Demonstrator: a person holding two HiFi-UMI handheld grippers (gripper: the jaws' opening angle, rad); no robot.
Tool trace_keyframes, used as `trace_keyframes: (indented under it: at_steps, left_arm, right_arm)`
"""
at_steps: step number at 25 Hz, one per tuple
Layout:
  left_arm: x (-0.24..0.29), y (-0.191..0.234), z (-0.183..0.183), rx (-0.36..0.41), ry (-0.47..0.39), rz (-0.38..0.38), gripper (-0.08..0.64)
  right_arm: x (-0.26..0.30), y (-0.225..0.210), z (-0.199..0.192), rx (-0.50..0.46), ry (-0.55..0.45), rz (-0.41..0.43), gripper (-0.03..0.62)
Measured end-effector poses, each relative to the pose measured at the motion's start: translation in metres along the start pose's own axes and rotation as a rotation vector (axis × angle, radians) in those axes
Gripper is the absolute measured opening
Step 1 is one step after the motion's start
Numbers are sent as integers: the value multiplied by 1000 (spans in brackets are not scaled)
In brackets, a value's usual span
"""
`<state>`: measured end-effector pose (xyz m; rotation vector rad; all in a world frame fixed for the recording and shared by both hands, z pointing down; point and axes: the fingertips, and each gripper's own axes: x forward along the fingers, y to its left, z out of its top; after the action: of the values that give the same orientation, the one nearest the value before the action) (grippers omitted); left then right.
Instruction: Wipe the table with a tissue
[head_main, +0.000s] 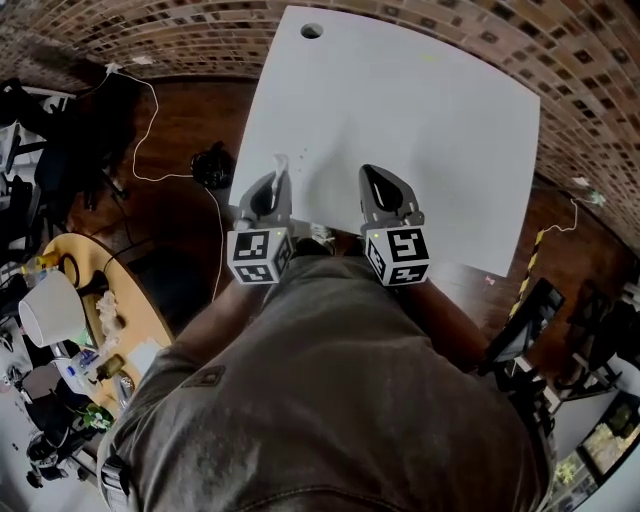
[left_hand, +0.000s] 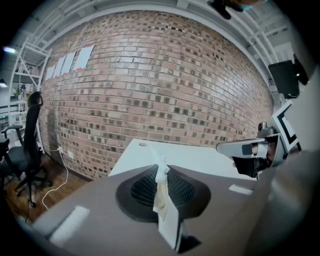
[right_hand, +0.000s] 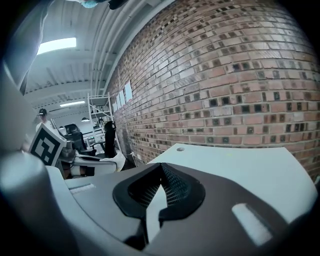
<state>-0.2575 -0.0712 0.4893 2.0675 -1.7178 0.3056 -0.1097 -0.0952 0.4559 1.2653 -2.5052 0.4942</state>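
Both claws hover over the near edge of the white bench (head_main: 430, 110), side by side and apart.

- Left claw (head_main: 279, 178): clamped on one tissue (head_main: 279, 161). A twisted white strip sticks out past the jaw tips and is clear of the bench surface. It is probably pinched this way so a loose end can drag.
- Right claw (head_main: 371, 175): jaws pressed together with nothing between them. It appears to be held aside as a spare.

Count: two claws, one tissue, one bench with one cable hole (head_main: 311, 31). Wiping does not look started.
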Motion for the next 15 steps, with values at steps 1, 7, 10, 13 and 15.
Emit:
trace_keyframes:
  at_steps: [1, 7, 10, 13, 15]
  left_arm:
    - [3, 2, 2, 8, 0, -6, 25]
    - [15, 5, -4, 8, 30, -14, 26]
    - [20, 4, -14, 6, 55, -12, 25]
    - [25, 7, -28, 10, 96, -4, 25]
    - [27, 10, -40, 12, 130, 5, 25]
  right_arm:
    - [2, 0, 0, 2, 4, -6, 14]
    - [6, -3, -5, -1, 32, -14, 14]
    - [9, -7, -7, 5, 41, -14, 14]
    - [13, -10, -13, 17, 54, -15, 14]
    - [14, -13, -18, 32, 65, -16, 14]
